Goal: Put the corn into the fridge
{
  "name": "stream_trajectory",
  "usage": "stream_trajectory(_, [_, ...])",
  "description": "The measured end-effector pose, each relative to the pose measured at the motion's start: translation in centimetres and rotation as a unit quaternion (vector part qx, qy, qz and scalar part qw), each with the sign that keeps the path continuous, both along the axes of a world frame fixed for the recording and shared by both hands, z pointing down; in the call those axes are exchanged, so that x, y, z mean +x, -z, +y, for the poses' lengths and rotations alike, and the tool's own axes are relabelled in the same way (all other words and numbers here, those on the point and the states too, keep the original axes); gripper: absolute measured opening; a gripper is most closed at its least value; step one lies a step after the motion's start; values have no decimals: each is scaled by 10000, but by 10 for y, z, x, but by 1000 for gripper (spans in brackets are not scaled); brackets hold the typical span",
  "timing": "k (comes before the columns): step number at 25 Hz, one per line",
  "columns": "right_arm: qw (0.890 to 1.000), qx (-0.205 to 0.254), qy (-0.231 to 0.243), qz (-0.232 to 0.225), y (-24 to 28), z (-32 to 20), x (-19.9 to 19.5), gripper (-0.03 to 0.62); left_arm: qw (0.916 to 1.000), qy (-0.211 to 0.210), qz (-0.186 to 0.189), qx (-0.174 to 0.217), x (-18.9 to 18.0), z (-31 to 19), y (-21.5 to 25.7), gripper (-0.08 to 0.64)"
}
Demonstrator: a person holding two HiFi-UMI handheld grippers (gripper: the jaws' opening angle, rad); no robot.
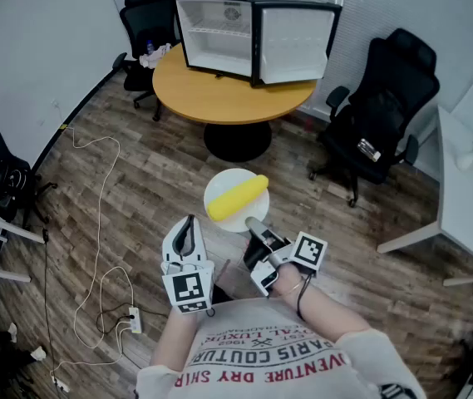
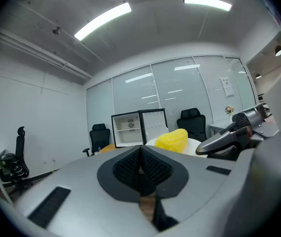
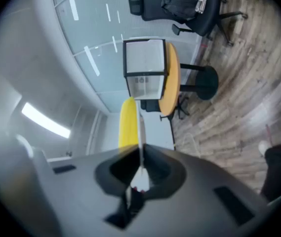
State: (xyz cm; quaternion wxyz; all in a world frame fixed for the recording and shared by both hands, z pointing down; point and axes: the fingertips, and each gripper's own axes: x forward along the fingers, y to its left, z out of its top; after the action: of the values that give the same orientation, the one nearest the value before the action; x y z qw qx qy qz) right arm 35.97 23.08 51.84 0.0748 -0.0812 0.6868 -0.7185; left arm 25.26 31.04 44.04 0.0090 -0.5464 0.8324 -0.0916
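Right gripper (image 1: 253, 224) is clamped on the plate (image 1: 219, 183) rim, corn (image 1: 238, 198) lying on top; left gripper (image 1: 189, 227) is closed and empty. Looks like the carry stage. Next up is probably walking it to the open fridge (image 1: 228, 32), keeping the plate level.

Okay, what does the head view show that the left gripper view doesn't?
Only the head view: the white cable on the floor, the table's black base, and the person's shirt. Only the left gripper view: the ceiling lights and the left gripper with its jaws together, empty. Both: the corn on the plate, the open fridge, and the right gripper.
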Motion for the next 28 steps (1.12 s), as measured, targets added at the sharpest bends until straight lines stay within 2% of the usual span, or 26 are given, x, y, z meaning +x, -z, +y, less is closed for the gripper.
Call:
stream_trajectory(10, [9998,143,88,99,-6,-3,-2,37,10000,-14,-26,23,-2,-5,-6,32])
stream_trajectory(15, [9996,148,118,229,-9,-1,-15,37,9997,-14,201,110,-17,-4,-7,32])
stream_trajectory(21, [9994,114,70,319,-9,-5,-54,37,9996,-118,255,99,-56,-10,-11,32])
stream_trajectory(28, [9992,193,-191,297,-3,-18,-126,37,9992,-298,210,147,-131,-22,-5,32])
